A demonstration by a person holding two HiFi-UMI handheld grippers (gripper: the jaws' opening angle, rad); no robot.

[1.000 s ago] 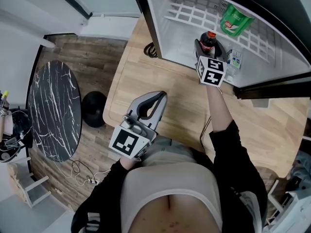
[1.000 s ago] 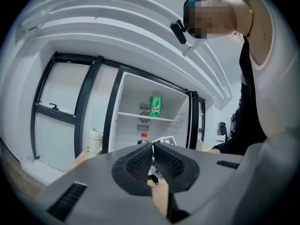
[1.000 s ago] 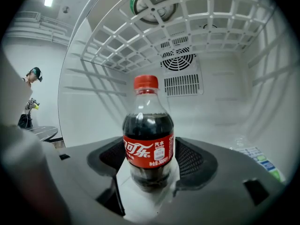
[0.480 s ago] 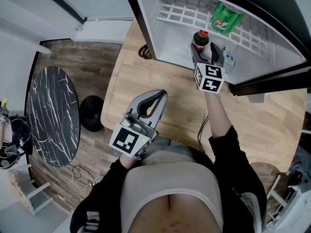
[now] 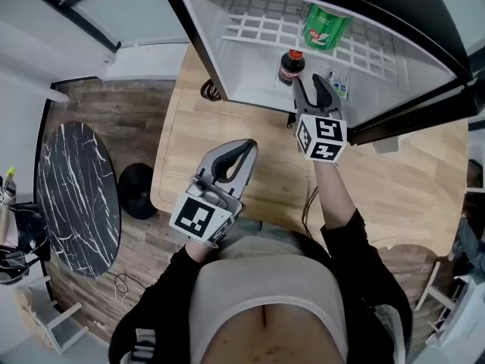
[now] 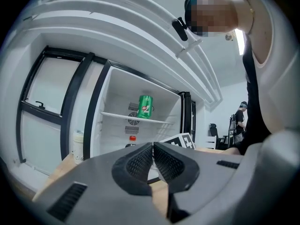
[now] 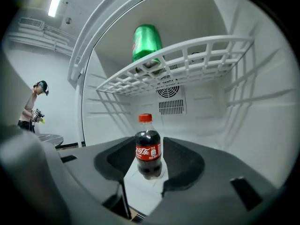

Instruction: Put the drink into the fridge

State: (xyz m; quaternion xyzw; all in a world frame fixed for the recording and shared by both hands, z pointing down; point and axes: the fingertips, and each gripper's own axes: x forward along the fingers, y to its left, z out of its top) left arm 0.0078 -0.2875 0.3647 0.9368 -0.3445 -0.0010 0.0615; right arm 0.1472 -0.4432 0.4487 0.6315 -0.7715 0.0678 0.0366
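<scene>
Meanwhile right tongs [image 5: 311, 84] are closing short of the glossy bottle [image 5: 289, 67]; left tongs [image 6: 153, 150] pinched.

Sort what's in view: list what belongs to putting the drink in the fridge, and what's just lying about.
Job:
- cola bottle, standing in the open fridge
- right gripper, jaws closing, not pressing the bottle

Lying about:
- green can on the wire shelf
- marble table
- left gripper, shut, idle
</scene>
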